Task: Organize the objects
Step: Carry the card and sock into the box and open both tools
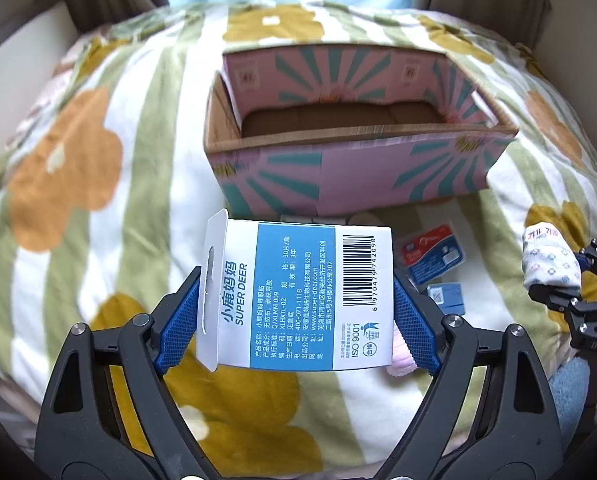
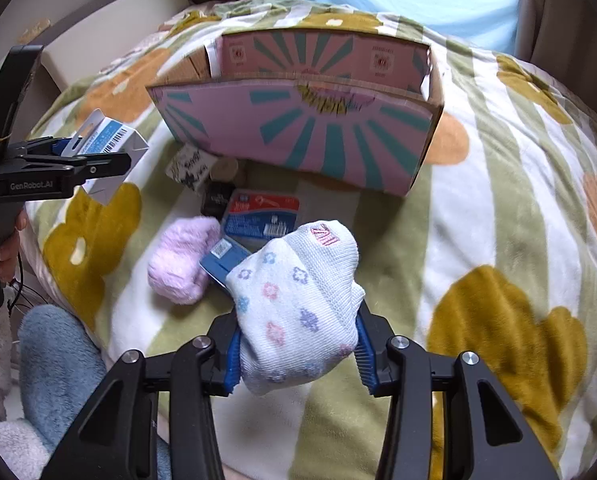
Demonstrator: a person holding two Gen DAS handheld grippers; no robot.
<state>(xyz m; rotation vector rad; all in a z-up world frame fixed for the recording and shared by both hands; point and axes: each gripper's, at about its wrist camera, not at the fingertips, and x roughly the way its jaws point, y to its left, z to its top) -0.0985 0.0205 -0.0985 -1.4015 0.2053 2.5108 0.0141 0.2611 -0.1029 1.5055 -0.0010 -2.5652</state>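
Note:
My left gripper is shut on a white and blue Super Deer box, held above the blanket in front of the open pink cardboard box. The held box and left gripper also show in the right wrist view. My right gripper is shut on a white rolled sock with small flowers, held above the loose items. It shows at the right edge of the left wrist view. The pink box stands behind, open at the top and empty inside.
On the flowered blanket in front of the box lie a pink fluffy sock, a red and blue packet, a blue card, a small dark item and a white patterned item. Blue and pink plush fabric lies at the lower left.

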